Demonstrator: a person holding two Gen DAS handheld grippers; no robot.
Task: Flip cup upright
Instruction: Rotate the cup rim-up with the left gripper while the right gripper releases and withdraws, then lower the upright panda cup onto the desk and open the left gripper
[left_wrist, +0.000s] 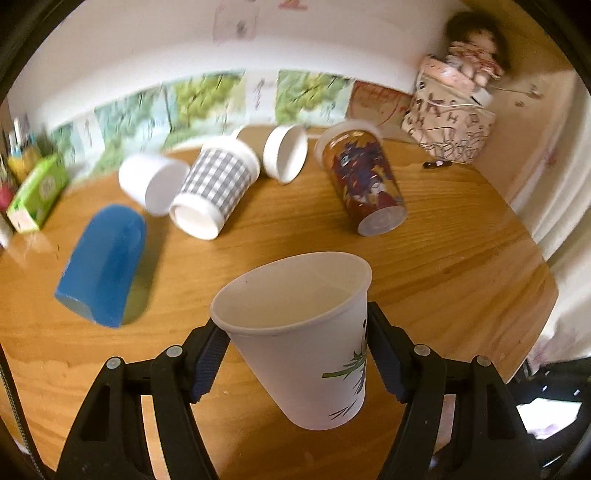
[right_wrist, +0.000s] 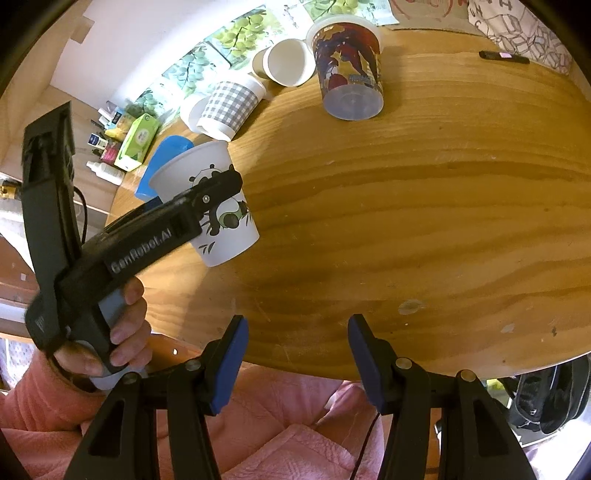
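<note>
The white paper cup (left_wrist: 306, 343) with the panda print sat clamped between the two pads of my left tool (left_wrist: 295, 354), one pad on each side of its wall just below the rim. It was held off the bench (left_wrist: 443, 258), above the near part of the round wooden top. Its mouth pointed up and somewhat away from me, its base down and toward me, so the long axis stood tilted rather than plumb; in the left wrist view I looked into the open mouth. From the right wrist view the same cup (right_wrist: 207, 206) showed its side with the panda drawing, rim toward the upper left, base toward the lower right, with the left tool (right_wrist: 218, 195) across its wall.

My right tool (right_wrist: 297, 354) hung released, its blue pads well apart with nothing between them, over the near edge of the bench.

Farther back lay the other cups on their sides: a blue cup (left_wrist: 103, 266) at left, a plain white cup (left_wrist: 151, 184) touching a grey checked cup (left_wrist: 216, 188), another white cup (left_wrist: 286, 153) with its mouth toward me, and a cartoon-printed cup (left_wrist: 365, 181) with its base toward me. A green box (left_wrist: 37, 192) sat at the far left edge, and a patterned bag (left_wrist: 447, 125) stood in the far right corner.
</note>
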